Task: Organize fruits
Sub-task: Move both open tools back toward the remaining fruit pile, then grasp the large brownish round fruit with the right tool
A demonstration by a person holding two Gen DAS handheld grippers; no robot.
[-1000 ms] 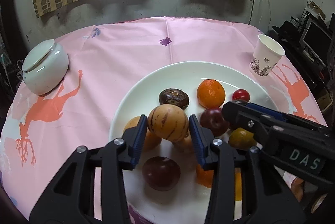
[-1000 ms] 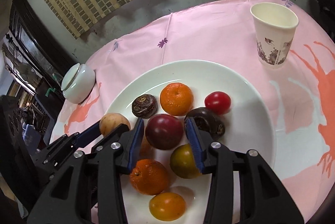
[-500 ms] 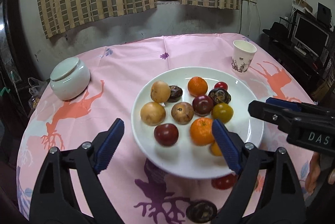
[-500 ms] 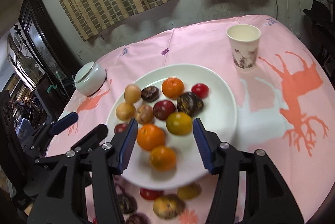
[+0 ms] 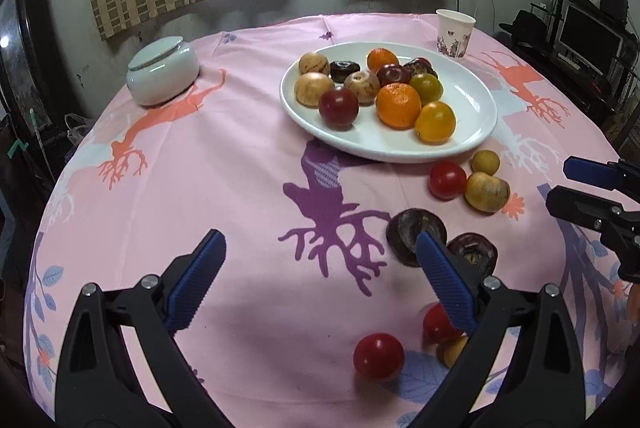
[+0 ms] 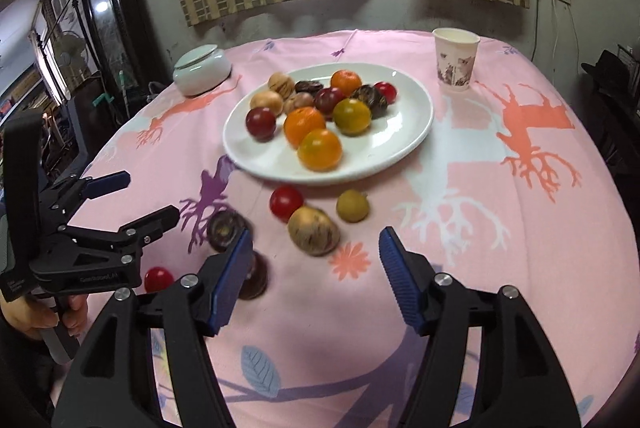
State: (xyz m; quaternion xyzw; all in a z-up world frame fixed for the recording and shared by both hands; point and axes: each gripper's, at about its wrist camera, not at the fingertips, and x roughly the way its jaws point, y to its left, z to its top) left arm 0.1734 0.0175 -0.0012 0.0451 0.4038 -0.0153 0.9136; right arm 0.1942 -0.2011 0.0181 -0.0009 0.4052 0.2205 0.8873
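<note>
A white plate (image 5: pixel 472 132) (image 6: pixel 408 144) holds several fruits: oranges, plums, tan striped fruits, a dark passion fruit. Loose fruits lie on the pink tablecloth in front of it: a red tomato (image 5: pixel 447 180) (image 6: pixel 285 203), a tan striped fruit (image 5: pixel 487 191) (image 6: pixel 314 231), a small yellow fruit (image 5: pixel 485 161) (image 6: pixel 352 205), two dark purple fruits (image 5: pixel 412 228) (image 6: pixel 226 228), and red tomatoes (image 5: pixel 378 356) near the front edge. My left gripper (image 5: pixel 320 280) is open and empty, well back from the plate. My right gripper (image 6: pixel 316 268) is open and empty, just before the tan fruit.
A pale green lidded jar (image 5: pixel 162 74) (image 6: pixel 202 70) stands at the far left. A paper cup (image 5: pixel 455 33) (image 6: pixel 455 59) stands at the far right of the plate. The round table's edge drops off all around. A monitor and shelves stand at the right.
Both grippers have opened and pulled back from the plate toward the near table edge. The left let go of the tan fruit, the right of the plum; both stay on the plate.
</note>
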